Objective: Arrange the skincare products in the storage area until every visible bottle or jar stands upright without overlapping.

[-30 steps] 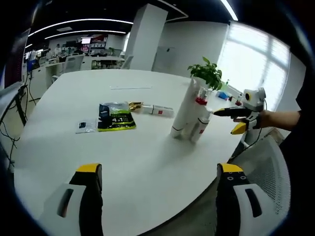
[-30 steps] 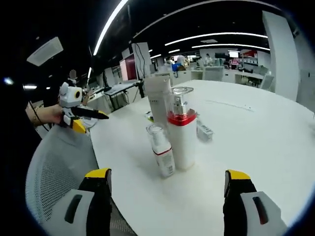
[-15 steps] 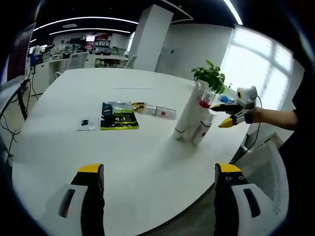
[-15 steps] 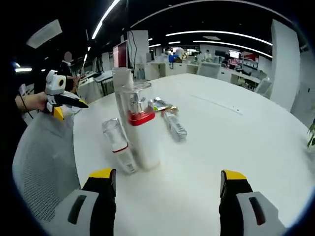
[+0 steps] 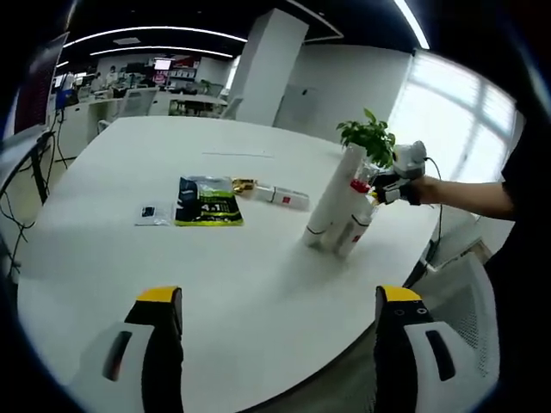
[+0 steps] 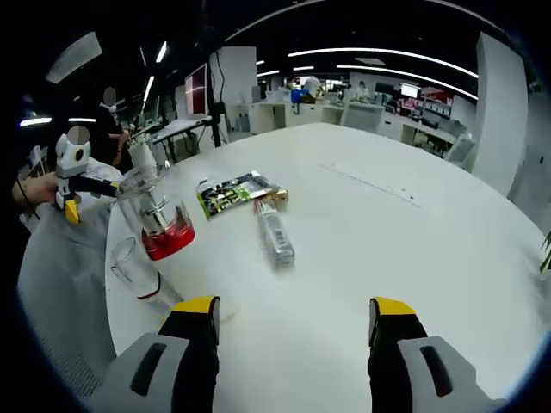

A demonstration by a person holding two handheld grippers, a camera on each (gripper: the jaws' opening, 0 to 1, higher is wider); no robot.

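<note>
While cluster of upright bottles stood near surface edge, flat tube lay on its side, long axis pointing away from right gripper; right jaws open, empty, nearer; left gripper jaws open, well apart.

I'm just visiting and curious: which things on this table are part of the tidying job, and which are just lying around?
Job: tall white tube; red-collared pump bottle; small clear-capped bottle; boxed tube lying flat.
Lying about: green sachet; small packet; potted plant.
</note>
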